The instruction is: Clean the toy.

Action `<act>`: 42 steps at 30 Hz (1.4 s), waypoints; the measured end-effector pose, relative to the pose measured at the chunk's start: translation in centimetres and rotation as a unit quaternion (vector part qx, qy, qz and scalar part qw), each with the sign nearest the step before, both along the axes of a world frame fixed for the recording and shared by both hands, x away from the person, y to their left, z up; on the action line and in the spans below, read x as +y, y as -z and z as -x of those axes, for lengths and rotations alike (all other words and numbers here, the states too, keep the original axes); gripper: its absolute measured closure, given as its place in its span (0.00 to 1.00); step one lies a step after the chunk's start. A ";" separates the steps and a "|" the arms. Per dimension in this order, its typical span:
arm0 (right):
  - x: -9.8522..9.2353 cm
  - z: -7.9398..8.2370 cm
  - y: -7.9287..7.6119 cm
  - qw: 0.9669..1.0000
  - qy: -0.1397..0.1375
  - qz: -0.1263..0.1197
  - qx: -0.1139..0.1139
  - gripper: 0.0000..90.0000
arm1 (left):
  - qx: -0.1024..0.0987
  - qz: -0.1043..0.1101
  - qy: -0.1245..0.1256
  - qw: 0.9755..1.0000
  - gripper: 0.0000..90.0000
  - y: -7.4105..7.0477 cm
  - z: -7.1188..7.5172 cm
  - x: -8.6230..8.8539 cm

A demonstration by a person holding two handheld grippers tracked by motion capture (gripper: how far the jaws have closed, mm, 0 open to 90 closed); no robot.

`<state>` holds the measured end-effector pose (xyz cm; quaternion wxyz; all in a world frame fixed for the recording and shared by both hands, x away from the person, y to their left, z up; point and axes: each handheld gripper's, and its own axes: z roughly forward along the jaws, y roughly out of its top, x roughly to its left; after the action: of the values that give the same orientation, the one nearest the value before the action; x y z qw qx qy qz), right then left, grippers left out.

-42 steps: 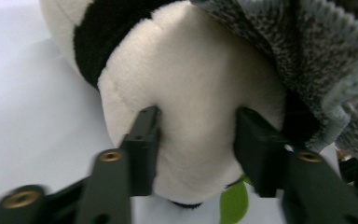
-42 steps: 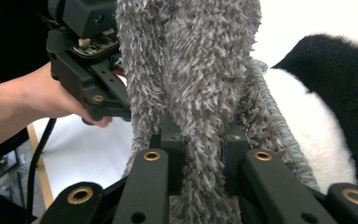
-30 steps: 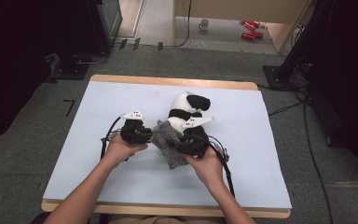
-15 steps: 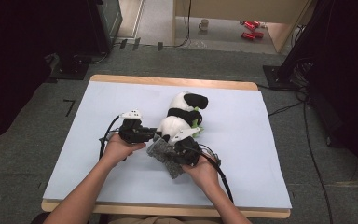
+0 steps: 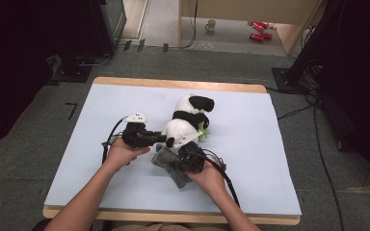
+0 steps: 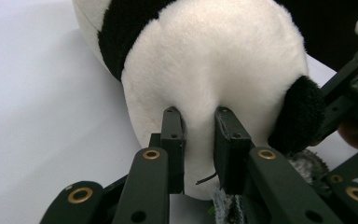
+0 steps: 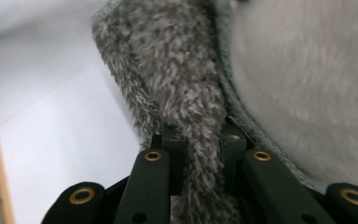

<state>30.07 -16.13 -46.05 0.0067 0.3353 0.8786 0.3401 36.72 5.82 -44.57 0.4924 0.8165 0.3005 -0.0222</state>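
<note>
A black and white plush panda point(image 5: 188, 120) lies on the pale blue table top point(image 5: 270, 144), with a bit of green at its side. My left gripper point(image 5: 161, 138) is shut on the panda's white rear point(image 6: 214, 70); its pads point(image 6: 173, 140) pinch a fold of the fur. A grey fuzzy cloth point(image 5: 171, 166) lies under and in front of the panda. My right gripper point(image 5: 185, 155) is shut on a fold of that grey cloth point(image 7: 186, 93), low by the table, and the panda's pale body point(image 7: 307, 84) fills the right of the right gripper view.
The wooden table edge point(image 5: 173, 216) runs along the near side. Black cables point(image 5: 226, 178) trail from both grippers across the table. Beyond the far edge, on the floor, stand a mug point(image 5: 211, 25) and red cans point(image 5: 257, 30).
My right gripper has come down toward the table with the grey cloth, and the panda has tipped lower with it. The left hand has stayed put.
</note>
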 end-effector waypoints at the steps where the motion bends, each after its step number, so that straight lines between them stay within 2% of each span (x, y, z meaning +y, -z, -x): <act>1: 0.0 0.0 -0.3 1.000 -0.003 -0.002 0.002 0.87 | 0.001 0.001 -0.001 1.000 0.85 0.0 0.0 0.0; 3: 0.0 0.1 -1.1 1.000 -0.009 -0.010 0.001 0.87 | 0.003 0.001 -0.001 1.000 0.85 0.0 -0.1 0.1; 9: -0.6 0.6 -4.4 0.997 -0.015 -0.068 -0.023 0.87 | 0.004 0.002 0.001 1.000 0.85 0.1 -0.1 0.1; 13: -1.3 0.9 -6.5 0.994 -0.001 -0.094 -0.059 0.87 | 0.002 0.000 0.004 1.000 0.85 0.0 0.0 0.0; 16: -1.7 1.0 -7.2 0.991 0.023 -0.108 -0.082 0.87 | 0.001 0.000 0.004 1.000 0.85 0.0 0.1 -0.1; 18: -1.7 0.8 -6.9 0.991 0.037 -0.087 -0.092 0.87 | 0.001 0.000 0.005 1.000 0.85 0.0 0.2 -0.2; 21: -1.5 0.6 -5.8 0.992 0.046 -0.065 -0.093 0.87 | 0.001 -0.004 0.006 1.000 0.85 -0.1 0.3 -0.3; 22: -1.4 0.5 -5.4 0.993 0.045 -0.060 -0.095 0.87 | 0.002 -0.005 0.004 1.000 0.85 0.0 0.3 -0.3; 24: -1.5 0.3 -4.7 0.992 0.043 -0.070 -0.093 0.87 | 0.004 -0.007 0.001 1.000 0.85 0.0 0.2 -0.2; 26: -1.3 0.3 -4.1 0.993 0.038 -0.064 -0.090 0.88 | 0.005 -0.008 0.000 1.000 0.85 0.0 0.1 -0.2; 31: -0.5 0.4 -2.8 0.995 0.017 -0.025 -0.092 0.88 | 0.009 -0.007 -0.001 1.000 0.85 0.0 0.1 -0.1; 37: 0.1 0.2 -0.7 0.998 0.005 0.019 -0.065 0.88 | 0.011 -0.004 -0.001 1.000 0.84 0.0 0.0 0.0; 42: 0.4 0.1 0.3 0.998 0.005 0.023 -0.057 0.88 | 0.010 -0.004 -0.004 1.000 0.85 -0.1 0.0 0.1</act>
<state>29.96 -15.77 -46.37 0.0662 0.3191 0.8829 0.3380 36.75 5.92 -44.47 0.4861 0.8172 0.3085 -0.0270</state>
